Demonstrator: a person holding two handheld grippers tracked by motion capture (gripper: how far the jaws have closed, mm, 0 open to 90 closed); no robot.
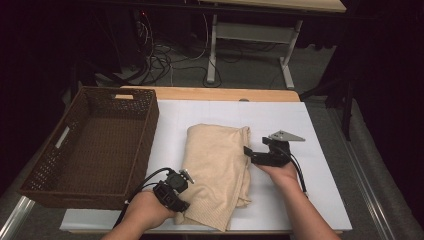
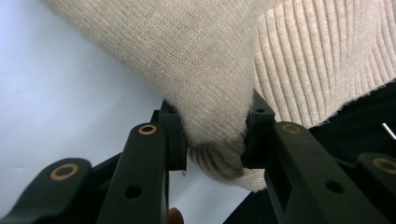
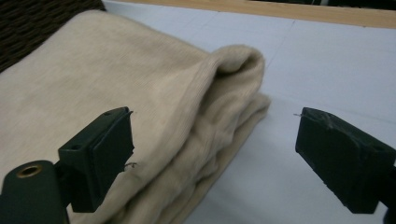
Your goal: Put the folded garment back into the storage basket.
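Left gripper [image 2: 215,140] clamps the folded beige sweater's [image 1: 217,170] hem at seven o'clock; right gripper [image 3: 215,158] gapes wide at its three o'clock edge, pads off the cloth.

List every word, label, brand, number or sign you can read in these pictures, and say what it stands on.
None can be read.
The beige sweater shows plain knit with no tag or print visible.
The brown woven basket bears no label.
The white table cover shows faint grid lines, no writing.
The left gripper and right gripper carry no markings, just brass-coloured rings on black jaws.
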